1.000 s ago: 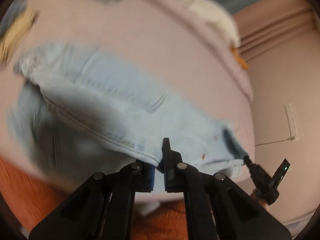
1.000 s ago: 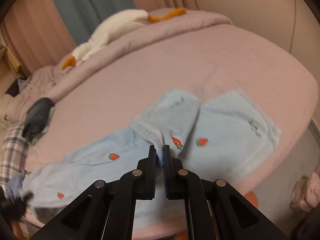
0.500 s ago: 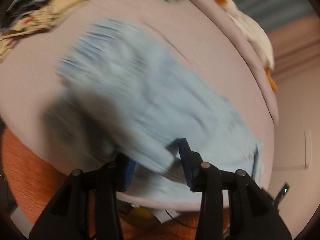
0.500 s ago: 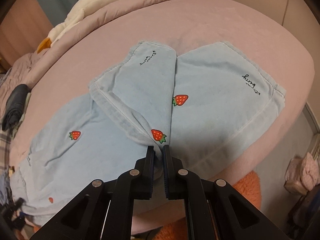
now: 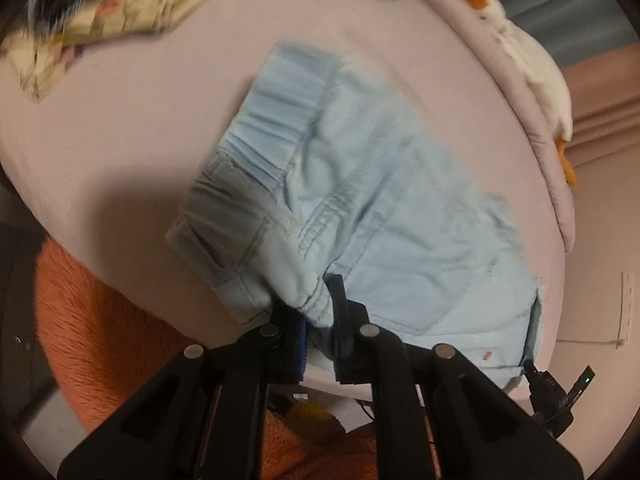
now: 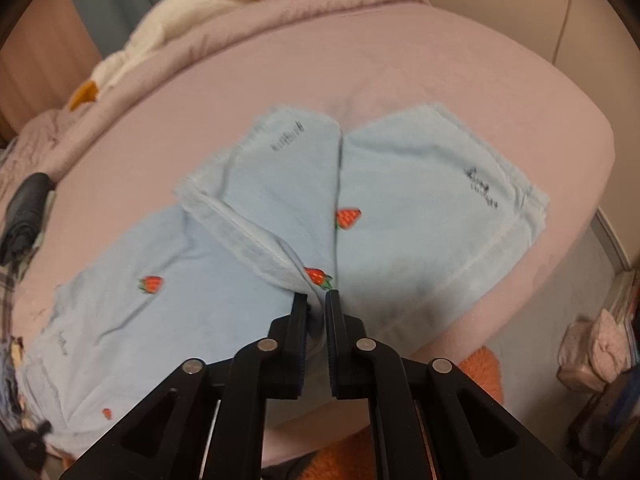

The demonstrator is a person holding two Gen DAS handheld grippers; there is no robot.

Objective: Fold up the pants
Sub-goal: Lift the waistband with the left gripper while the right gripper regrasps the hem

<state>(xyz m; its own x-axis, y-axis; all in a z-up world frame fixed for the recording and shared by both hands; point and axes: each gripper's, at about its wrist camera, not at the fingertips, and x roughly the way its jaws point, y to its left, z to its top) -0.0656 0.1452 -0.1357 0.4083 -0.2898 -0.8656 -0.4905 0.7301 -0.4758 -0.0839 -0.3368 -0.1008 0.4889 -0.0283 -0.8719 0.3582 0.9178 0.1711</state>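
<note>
Light blue pants (image 5: 400, 208) with strawberry prints lie on the pink bed (image 5: 120, 140). In the left wrist view the gathered waistband is at the upper left, and my left gripper (image 5: 310, 300) is shut on a bunch of fabric at the near edge below the waist. In the right wrist view the pants (image 6: 400, 184) show one leg end folded back over the other. My right gripper (image 6: 317, 300) is shut on the near edge of that fold, beside a strawberry (image 6: 318, 276).
A white plush goose (image 6: 180, 40) lies along the bed's far side. Loose clothes (image 5: 100, 20) sit at the far left and a dark garment (image 6: 24, 208) beyond the pants. An orange rug (image 5: 100, 320) covers the floor below the bed's edge.
My left gripper opened wide half a second ago and has now shut on fabric near the waist. My right gripper has kept its hold on the folded edge.
</note>
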